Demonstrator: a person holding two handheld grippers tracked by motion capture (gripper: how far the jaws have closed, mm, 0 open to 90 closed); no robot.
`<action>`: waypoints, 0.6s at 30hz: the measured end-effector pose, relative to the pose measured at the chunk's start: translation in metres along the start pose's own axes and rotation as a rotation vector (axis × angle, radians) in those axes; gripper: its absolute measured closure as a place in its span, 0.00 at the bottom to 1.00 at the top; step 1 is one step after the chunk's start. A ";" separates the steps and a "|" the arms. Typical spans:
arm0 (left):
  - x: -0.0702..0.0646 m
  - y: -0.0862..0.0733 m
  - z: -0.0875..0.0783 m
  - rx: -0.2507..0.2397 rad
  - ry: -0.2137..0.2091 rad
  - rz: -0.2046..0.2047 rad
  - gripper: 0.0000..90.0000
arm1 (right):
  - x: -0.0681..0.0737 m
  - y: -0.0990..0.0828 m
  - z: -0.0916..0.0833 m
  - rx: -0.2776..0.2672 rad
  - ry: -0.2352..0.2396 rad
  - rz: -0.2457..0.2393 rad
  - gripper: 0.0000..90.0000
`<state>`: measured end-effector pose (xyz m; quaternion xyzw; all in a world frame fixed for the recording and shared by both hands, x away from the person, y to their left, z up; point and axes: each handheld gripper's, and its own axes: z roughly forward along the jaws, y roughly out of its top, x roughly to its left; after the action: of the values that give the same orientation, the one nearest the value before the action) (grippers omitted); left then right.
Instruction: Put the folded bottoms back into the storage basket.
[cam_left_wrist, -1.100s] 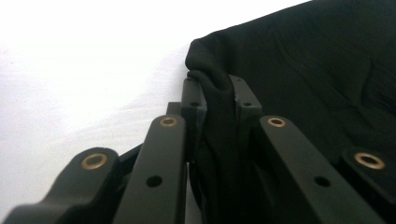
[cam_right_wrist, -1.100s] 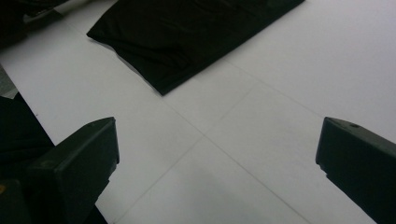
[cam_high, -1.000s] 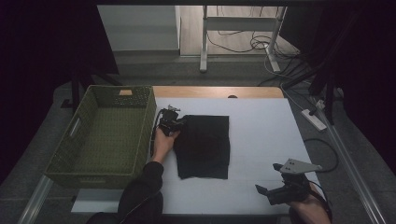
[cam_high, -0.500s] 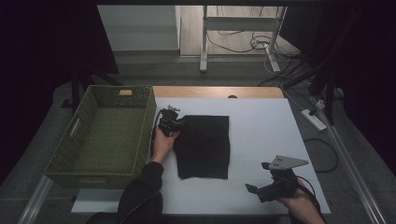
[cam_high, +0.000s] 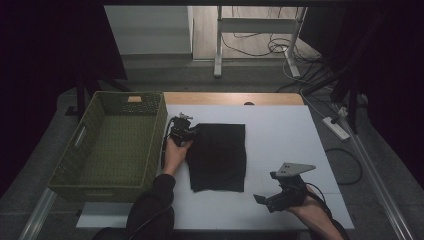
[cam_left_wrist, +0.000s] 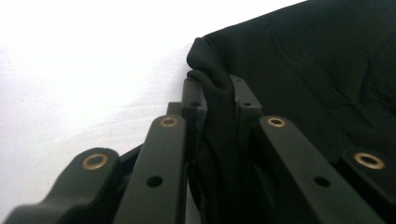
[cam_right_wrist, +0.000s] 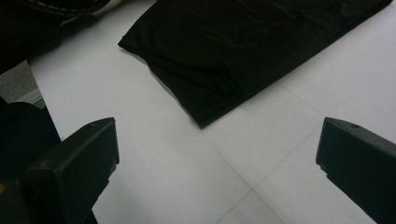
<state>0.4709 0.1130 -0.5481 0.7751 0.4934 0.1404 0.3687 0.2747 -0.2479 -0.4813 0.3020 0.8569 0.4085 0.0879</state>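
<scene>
Your left gripper (cam_high: 192, 133) is clenched on the black cloth (cam_high: 218, 156). It bites the far left corner of the cloth, at about 10 o'clock from the cloth's middle in the high view. In the left gripper view, a small fold of the cloth (cam_left_wrist: 212, 84) is squeezed between the two black jaws and pokes up above their tips. Your left hand (cam_high: 175, 152) sits just beside the left edge of the cloth.

Your cloth lies flat in the middle of the white table (cam_high: 280, 125). It is folded into a neat shape with straight sides. Only the pinched corner is bunched up.

Your right gripper (cam_high: 264, 201) is wide open and holds nothing. It is above the table at about 5 o'clock from the cloth, near the cloth's near right corner but not touching it. In the right gripper view, the two jaws stand far apart at the bottom, and the bare table shows between them. A corner of the cloth (cam_right_wrist: 205, 116) lies ahead of the jaws, at about 12 o'clock, still apart from them. Your right hand (cam_high: 312, 210) grips the tool from behind.

At 9 o'clock from the cloth stands a green basket (cam_high: 150, 145), right beside the table's left edge and close to your left gripper.
</scene>
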 end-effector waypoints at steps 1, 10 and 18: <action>0.000 0.000 0.000 0.000 0.002 0.002 0.87 | 0.000 0.001 0.001 0.004 0.005 0.001 0.00; -0.001 0.000 0.000 -0.001 0.010 0.009 0.87 | 0.001 0.011 0.018 0.057 0.034 -0.028 0.00; -0.001 0.000 0.000 -0.002 0.010 0.008 0.88 | 0.005 0.027 0.040 0.077 0.086 -0.061 0.00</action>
<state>0.4700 0.1119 -0.5481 0.7759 0.4922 0.1461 0.3667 0.2986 -0.2062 -0.4862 0.2610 0.8837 0.3851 0.0517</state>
